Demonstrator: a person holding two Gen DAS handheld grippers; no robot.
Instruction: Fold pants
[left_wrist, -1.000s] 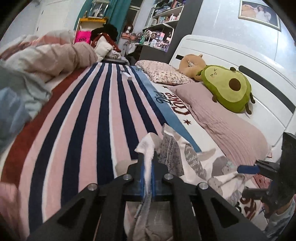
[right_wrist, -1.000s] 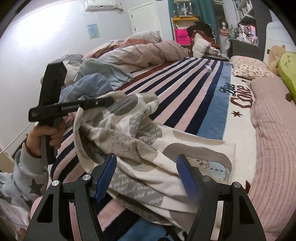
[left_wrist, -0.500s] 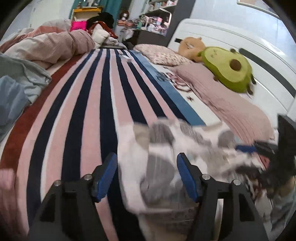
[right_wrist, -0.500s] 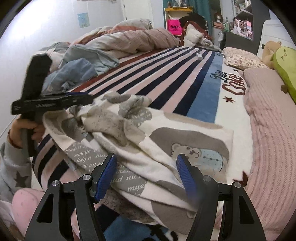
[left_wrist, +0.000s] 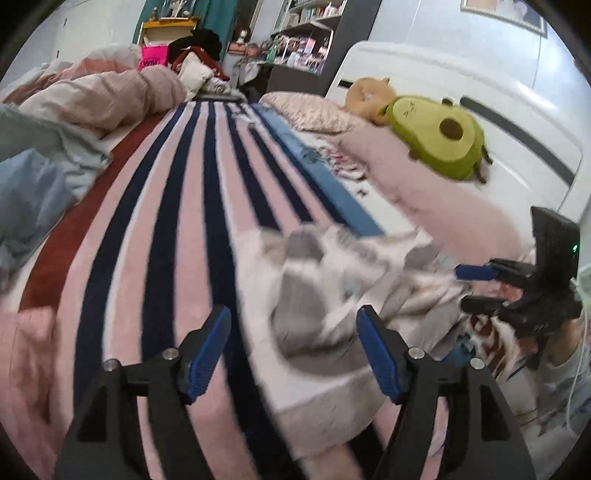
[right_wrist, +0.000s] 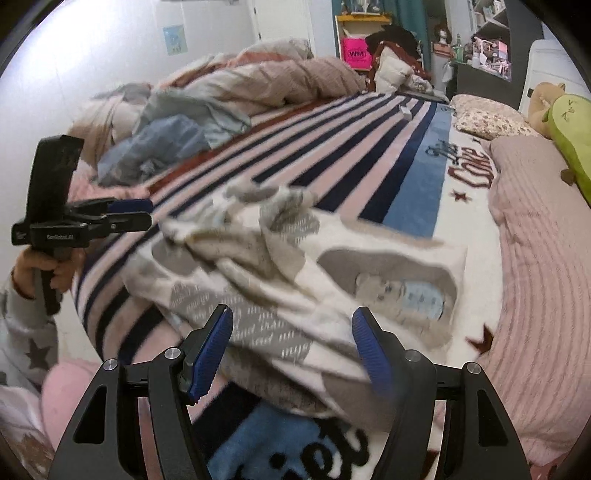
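The pants (right_wrist: 295, 273) are cream with grey patches and a bear print, lying crumpled on the striped blanket (right_wrist: 354, 155); they also show blurred in the left wrist view (left_wrist: 332, 280). My left gripper (left_wrist: 293, 354) is open and empty just before the pants' near edge; it also shows at the left of the right wrist view (right_wrist: 144, 214). My right gripper (right_wrist: 291, 350) is open and empty over the pants' near edge; it also shows at the right of the left wrist view (left_wrist: 469, 288).
A heap of quilts and blue clothes (right_wrist: 177, 125) lies along the bed's left side. A pink pillow (right_wrist: 535, 236), a floral pillow (right_wrist: 484, 118) and an avocado plush (left_wrist: 436, 136) lie along the white headboard (left_wrist: 480, 85). Shelves (left_wrist: 306, 37) stand beyond the bed.
My left gripper has opened and let go of the pants, which dropped onto the blanket. It has drawn back a little. The right gripper stays open over them.
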